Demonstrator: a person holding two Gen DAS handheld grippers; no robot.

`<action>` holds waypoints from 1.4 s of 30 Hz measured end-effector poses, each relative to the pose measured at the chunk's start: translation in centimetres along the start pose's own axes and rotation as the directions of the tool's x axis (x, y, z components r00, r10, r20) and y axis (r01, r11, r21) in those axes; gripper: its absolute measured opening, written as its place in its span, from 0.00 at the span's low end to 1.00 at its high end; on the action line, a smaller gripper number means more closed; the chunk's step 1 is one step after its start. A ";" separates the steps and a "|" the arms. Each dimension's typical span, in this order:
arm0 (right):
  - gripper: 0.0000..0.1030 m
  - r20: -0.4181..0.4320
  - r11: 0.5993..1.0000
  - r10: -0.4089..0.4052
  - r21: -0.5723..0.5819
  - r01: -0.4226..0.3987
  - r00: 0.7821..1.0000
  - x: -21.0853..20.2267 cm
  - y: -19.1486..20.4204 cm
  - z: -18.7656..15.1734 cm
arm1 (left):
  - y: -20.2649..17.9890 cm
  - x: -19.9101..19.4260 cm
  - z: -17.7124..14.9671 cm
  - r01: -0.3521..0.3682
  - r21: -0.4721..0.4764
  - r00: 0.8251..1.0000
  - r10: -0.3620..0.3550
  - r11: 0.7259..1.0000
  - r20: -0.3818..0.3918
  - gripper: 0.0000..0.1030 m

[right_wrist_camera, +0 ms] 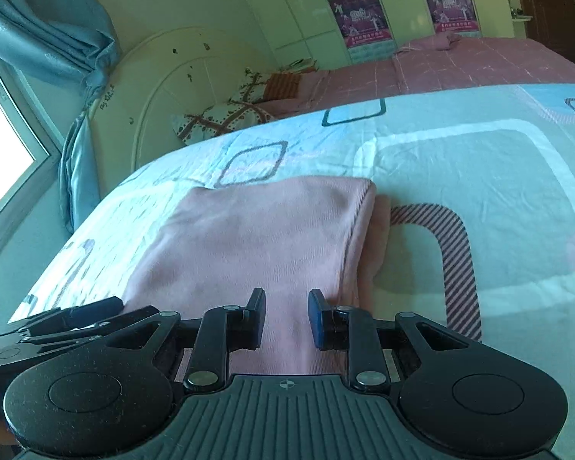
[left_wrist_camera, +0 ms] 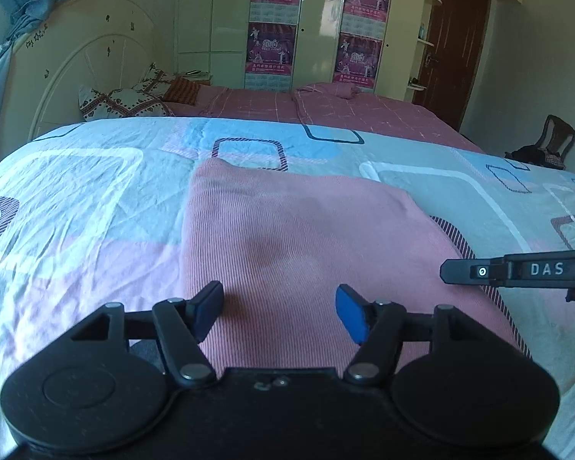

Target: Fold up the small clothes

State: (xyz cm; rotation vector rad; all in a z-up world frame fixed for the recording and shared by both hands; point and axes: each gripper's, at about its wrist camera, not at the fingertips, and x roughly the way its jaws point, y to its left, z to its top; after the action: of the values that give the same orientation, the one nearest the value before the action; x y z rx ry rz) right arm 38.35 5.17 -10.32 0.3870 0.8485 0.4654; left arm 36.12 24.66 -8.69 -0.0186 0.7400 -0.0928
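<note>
Pink ribbed cloth (left_wrist_camera: 287,237) lies folded flat on the bed (left_wrist_camera: 76,199), over its blue, white and pink patterned sheet. Left gripper (left_wrist_camera: 280,312) hovers over the cloth's near edge, jaws spread wide. Right gripper (right_wrist_camera: 286,318) is beside it, jaws parted, holding nothing.

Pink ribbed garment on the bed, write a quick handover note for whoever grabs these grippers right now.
Left gripper: open, empty, over the near edge of the pink ribbed knit garment.
Right gripper: open, empty, at the same near edge, beside the left.
Garment: lies flat on the pale blue patterned bedsheet, already folded at least once, layered edge on its right side.
Done: first fold or folds.
Left: probably one more fold, or smoothing; cannot tell the final size wanted.
</note>
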 end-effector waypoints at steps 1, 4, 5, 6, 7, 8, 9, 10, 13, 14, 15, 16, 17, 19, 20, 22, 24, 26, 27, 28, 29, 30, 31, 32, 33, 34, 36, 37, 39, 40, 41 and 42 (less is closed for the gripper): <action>0.23 -0.011 1.000 -0.028 -0.008 0.028 1.000 0.2 -0.1 -0.4 | 0.0 -0.2 -0.3 0.002 -0.003 1.000 -0.002 1.000 -0.004 0.62; 0.23 -0.042 0.997 -0.077 -0.034 0.076 0.996 1.2 -0.5 -1.5 | -0.2 -0.4 -1.2 -0.002 0.015 1.000 0.002 1.000 -0.013 0.62; 0.23 -0.039 0.996 -0.084 -0.037 0.083 0.996 1.2 -0.3 -1.6 | -0.2 -0.6 -1.3 -0.007 0.017 1.000 0.007 1.000 -0.016 0.62; 0.23 -0.036 0.995 -0.093 -0.034 0.092 0.995 0.9 0.0 -1.6 | 0.0 -0.9 -1.4 -0.006 0.008 1.000 0.006 1.000 -0.019 0.62; 0.23 -0.023 0.996 -0.087 -0.024 0.087 0.996 0.3 0.5 -1.6 | 0.2 -1.3 -1.4 -0.003 -0.005 1.000 0.003 1.000 -0.019 0.62; 0.23 -0.001 0.997 -0.067 -0.025 0.067 0.998 -0.5 1.0 -1.7 | 0.4 -1.8 -1.5 0.003 -0.016 1.000 -0.003 1.000 -0.016 0.62; 0.23 0.014 0.997 -0.065 -0.048 0.066 0.998 -1.3 1.6 -1.9 | 0.5 -2.2 -1.7 0.006 -0.018 1.000 -0.006 1.000 -0.016 0.63; 0.23 0.021 0.993 -0.083 -0.082 0.084 0.996 -1.9 2.1 -2.4 | 0.6 -2.5 -1.9 0.003 -0.015 1.000 -0.003 1.000 -0.017 0.63; 0.23 0.010 0.986 -0.126 -0.112 0.126 0.992 -2.4 2.5 -4.2 | 0.8 -3.0 -2.8 0.000 -0.015 1.000 0.000 1.000 -0.031 0.63; 0.23 0.007 0.984 -0.141 -0.110 0.141 0.990 -2.6 2.5 -5.0 | 0.9 -3.0 -3.2 -0.001 -0.015 0.999 0.001 1.000 -0.038 0.63; 0.23 0.004 0.980 -0.159 -0.117 0.158 0.987 -2.7 2.6 -5.6 | 1.0 -2.9 -3.5 -0.005 -0.011 0.999 0.005 1.000 -0.046 0.63; 0.23 0.000 0.975 -0.182 -0.129 0.180 0.983 -2.7 2.6 -6.2 | 1.0 -2.7 -4.0 -0.009 -0.007 0.998 0.009 1.000 -0.059 0.63; 0.23 -0.005 0.968 -0.210 -0.141 0.207 0.978 -2.5 2.5 -6.7 | 1.1 -2.5 -4.4 -0.010 -0.007 0.997 0.009 1.000 -0.072 0.63; 0.23 -0.041 0.960 -0.256 -0.132 0.249 0.966 -1.8 1.6 -7.7 | 1.4 -1.9 -5.0 -0.024 -0.005 0.996 0.024 1.000 -0.088 0.63; 0.23 -0.047 0.964 -0.250 -0.106 0.244 0.967 -1.7 0.9 -8.0 | 1.6 -1.7 -5.2 -0.028 -0.010 0.995 0.027 1.000 -0.093 0.63; 0.23 -0.045 0.970 -0.238 -0.060 0.235 0.970 -1.8 0.2 -8.3 | 2.0 -1.5 -5.4 -0.028 -0.028 0.995 0.025 0.999 -0.099 0.67; 0.26 -0.050 0.972 -0.233 -0.029 0.232 0.971 -1.7 -0.2 -8.3 | 2.2 -1.8 -5.3 -0.025 -0.048 0.994 0.020 0.999 -0.104 0.68; 0.28 -0.057 0.973 -0.229 -0.001 0.230 0.972 -1.9 -0.6 -8.3 | 2.0 -2.4 -5.2 -0.038 -0.042 0.995 0.034 0.998 -0.092 0.75; 0.34 -0.059 0.973 -0.231 0.003 0.231 0.971 -1.9 -0.6 -8.3 | 1.8 -2.7 -5.0 -0.046 -0.037 0.995 0.043 0.998 -0.086 0.85; 0.39 -0.058 0.972 -0.232 0.005 0.233 0.971 -2.2 -0.4 -8.3 | 1.7 -3.1 -4.9 -0.049 -0.037 0.996 0.046 0.998 -0.083 0.93; 0.54 -0.056 0.970 -0.243 0.005 0.244 0.968 -2.5 -0.3 -8.4 | 1.5 -3.5 -4.7 -0.051 -0.041 0.996 0.048 0.998 -0.077 0.95; 0.68 -0.056 0.966 -0.258 0.000 0.259 0.964 -2.8 -0.1 -8.5 | 1.3 -3.9 -4.6 -0.051 -0.043 0.996 0.048 0.998 -0.072 0.99; 0.71 -0.053 0.963 -0.269 -0.004 0.270 0.962 -3.3 0.1 -8.7 | 1.1 -4.3 -4.5 -0.050 -0.044 0.997 0.047 0.998 -0.068 0.99; 0.72 -0.042 0.962 -0.272 -0.004 0.273 0.961 -3.7 0.4 -8.9 | 0.8 -4.7 -4.4 -0.056 -0.043 0.996 0.053 0.998 -0.070 0.99; 0.72 -0.032 0.964 -0.267 0.000 0.267 0.963 -4.3 0.6 -9.1 | 0.6 -5.0 -4.3 -0.069 -0.040 0.995 0.065 0.997 -0.081 0.99; 0.72 -0.028 0.966 -0.259 0.005 0.259 0.965 -4.9 0.8 -9.3 | 0.3 -5.3 -4.2 -0.086 -0.032 0.992 0.082 0.996 -0.093 0.99; 0.72 -0.020 0.969 -0.248 0.011 0.248 0.969 -6.0 1.3 -9.7 | -0.2 -5.8 -4.1 -0.145 -0.005 0.981 0.143 0.989 -0.130 0.99; 0.72 -0.014 0.971 -0.238 0.010 0.238 0.971 -6.7 1.6 -9.8 | -0.4 -6.3 -4.1 -0.171 0.005 0.976 0.170 0.985 -0.135 0.99; 0.76 -0.006 0.975 -0.222 0.004 0.222 0.975 -8.0 2.3 -10.2 | -0.9 -7.6 -4.2 -0.199 0.022 0.972 0.201 0.980 -0.125 0.99; 0.78 -0.005 0.978 -0.208 0.000 0.208 0.978 -8.7 2.6 -10.3 | -1.1 -8.4 -4.2 -0.199 0.025 0.972 0.200 0.980 -0.123 0.99; 0.83 -0.007 0.981 -0.195 -0.004 0.195 0.981 -9.4 2.9 -10.4 | -1.3 -9.5 -4.1 -0.192 0.021 0.974 0.193 0.981 -0.119 0.99; 0.86 -0.007 0.983 -0.182 -0.006 0.182 0.983 -10.1 3.1 -10.4 | -1.5 -10.5 -4.1 -0.186 0.018 0.976 0.187 0.982 -0.112 0.99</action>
State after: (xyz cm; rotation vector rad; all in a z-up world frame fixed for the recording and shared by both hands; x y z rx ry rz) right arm 23.63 3.85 -8.79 0.2993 0.8810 0.2998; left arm 25.51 24.15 -4.57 0.0633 0.8512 0.0835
